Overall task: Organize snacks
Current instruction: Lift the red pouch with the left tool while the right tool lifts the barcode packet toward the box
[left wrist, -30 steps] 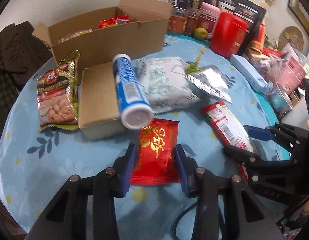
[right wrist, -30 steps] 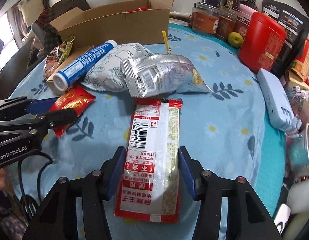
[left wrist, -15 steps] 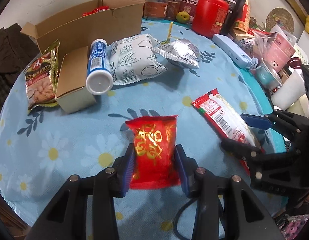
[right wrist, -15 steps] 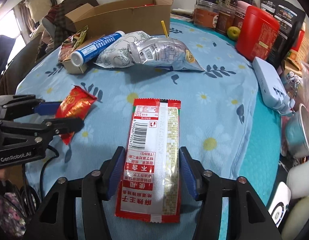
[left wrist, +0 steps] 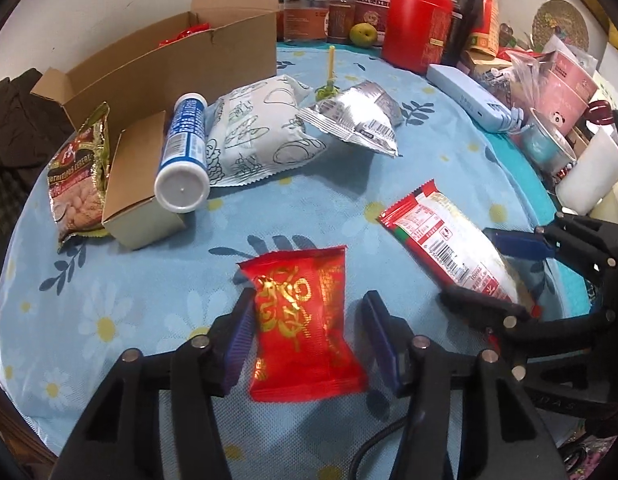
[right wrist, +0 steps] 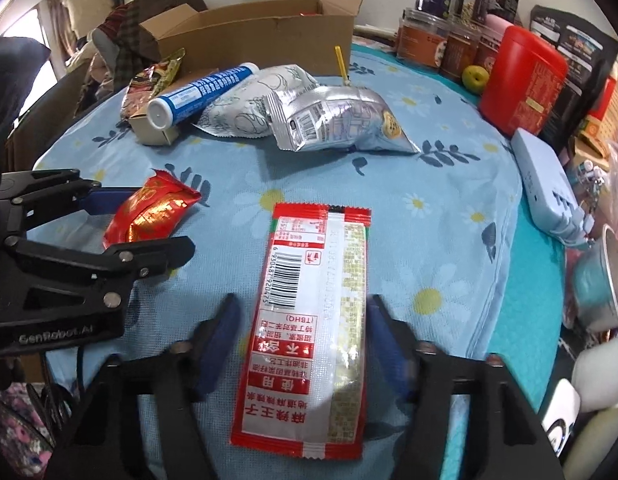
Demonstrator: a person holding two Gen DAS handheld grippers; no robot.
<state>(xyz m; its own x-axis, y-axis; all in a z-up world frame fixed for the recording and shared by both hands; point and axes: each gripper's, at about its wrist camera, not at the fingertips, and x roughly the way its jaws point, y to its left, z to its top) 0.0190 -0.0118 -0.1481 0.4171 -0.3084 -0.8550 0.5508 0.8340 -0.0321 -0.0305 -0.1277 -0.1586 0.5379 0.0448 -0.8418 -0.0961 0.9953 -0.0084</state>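
Your left tongs [left wrist: 307,330] have just been opening, and the red packet [left wrist: 303,320] sits between them. One blue pad is beside the packet's left edge, and the other pad stands clear of its right edge. So the left tongs are let go now, and the red packet lies loose on the blue flowered surface [left wrist: 109,280].

Your right tongs [right wrist: 303,334] have just been closing in a little, with the long red-and-white packet [right wrist: 309,320] between them. There is a small gap on both sides, so these tongs are loose too and hold nothing. The long packet lies flat on the surface.

A second ago both packets were pinched, up near the pile of snacks. Now both lie close to you, well apart from the white bag [left wrist: 257,136], the silver bag [left wrist: 357,124] and the blue tube [left wrist: 185,160].

It looks like you have set these two down on their own. The open cardboard box [left wrist: 181,68] is far ahead of the left tongs, past the pile. If the snacks go in there, these two are not in yet.
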